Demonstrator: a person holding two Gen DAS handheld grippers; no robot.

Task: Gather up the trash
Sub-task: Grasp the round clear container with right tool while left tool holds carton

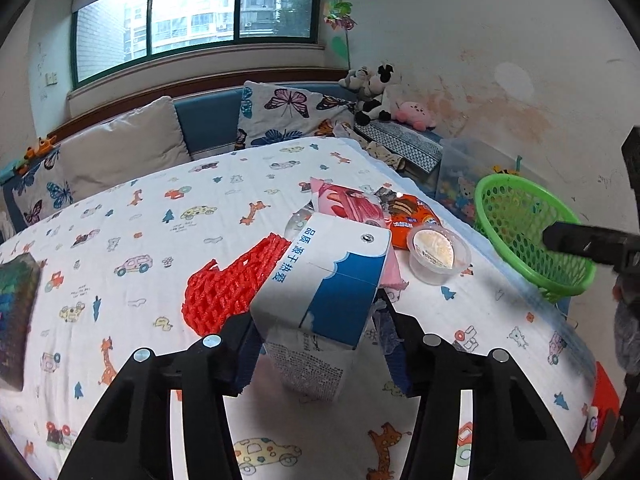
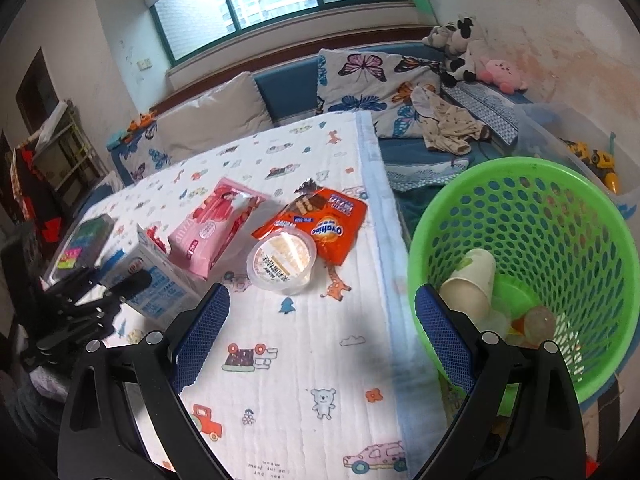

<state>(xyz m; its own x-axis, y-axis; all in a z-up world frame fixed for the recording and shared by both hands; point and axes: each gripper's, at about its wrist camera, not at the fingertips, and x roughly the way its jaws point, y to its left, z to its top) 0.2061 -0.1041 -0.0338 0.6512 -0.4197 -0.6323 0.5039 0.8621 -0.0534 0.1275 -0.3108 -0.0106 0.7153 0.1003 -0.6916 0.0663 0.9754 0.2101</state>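
Fingers of the left gripper (image 1: 316,344) straddle the lower half of a blue-and-white milk carton (image 1: 320,280); the pads sit at its sides, but whether they press or merely flank it cannot be told. Fingers of the right gripper (image 2: 320,336) are spread wide and hold nothing, poised over the edge of the table (image 2: 288,360) beside the green basket (image 2: 520,184). The carton stands tilted on the printed cloth, touching a red foam net (image 1: 224,284) at its left. Behind it lie a pink wipes pack (image 1: 352,204), an orange snack wrapper (image 1: 412,216) and a lidded plastic cup (image 1: 438,254). The basket already contains a paper cup (image 2: 472,280).

Risk, as judged: the grip is low on a leaning carton, so lifting may let it pivot and slip out, or drag the foam net along; a swing toward the basket could knock the plastic cup off the table.
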